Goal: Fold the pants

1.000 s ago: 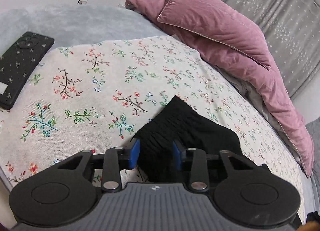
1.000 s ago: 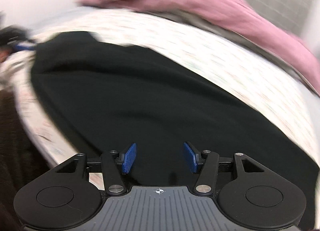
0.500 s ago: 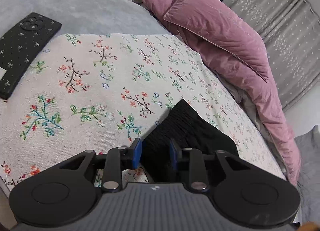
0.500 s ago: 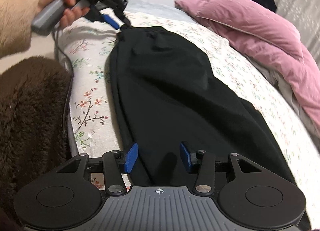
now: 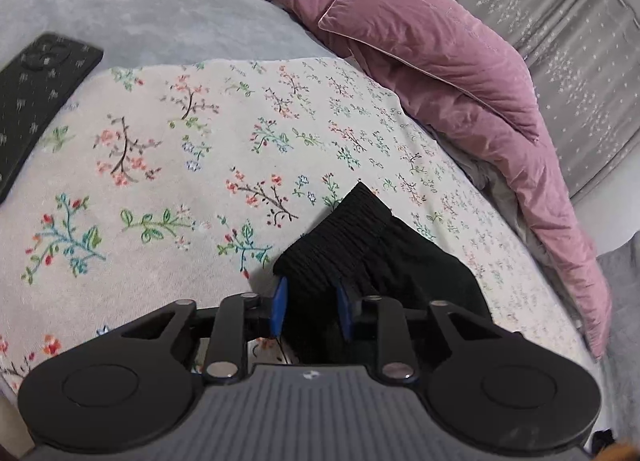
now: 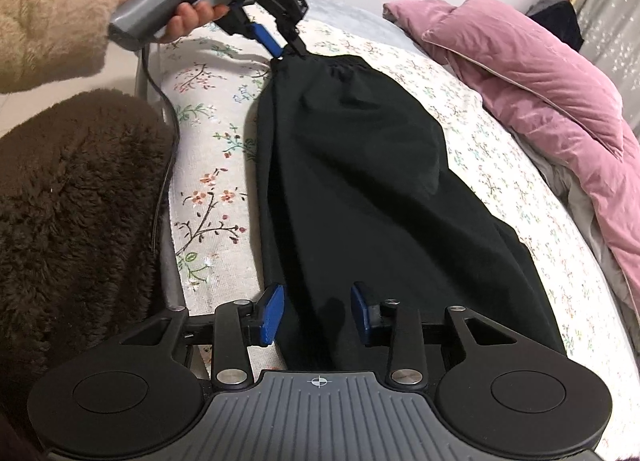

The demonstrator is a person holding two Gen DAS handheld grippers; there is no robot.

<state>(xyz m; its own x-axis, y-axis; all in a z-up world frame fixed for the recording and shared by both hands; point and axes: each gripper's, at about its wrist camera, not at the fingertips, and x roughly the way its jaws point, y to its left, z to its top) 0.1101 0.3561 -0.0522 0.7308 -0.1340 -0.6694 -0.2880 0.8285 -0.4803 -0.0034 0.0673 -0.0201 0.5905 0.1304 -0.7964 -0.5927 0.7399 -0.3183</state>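
well, the black pants [image 6: 360, 181] lie lengthwise on the floral bedspread [image 6: 208, 189], smooth and matte, with a gathered elastic waistband [image 5: 344, 237] bunched at the far end. the left gripper [image 5: 310, 307] has its blue pads closed on that waistband, at 12 o'clock in the right wrist view. the right gripper [image 6: 318, 311] stands open, its pads either side of the near fabric without pinching it. a pink quilt [image 6: 540, 73] lies at 2 o'clock, a dark phone [image 5: 36, 101] at 10 o'clock.

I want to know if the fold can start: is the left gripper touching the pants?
Touching. The right wrist view shows the left gripper pinching the waistband corner of the pants; the left wrist view shows ribbed fabric clamped between its pads.
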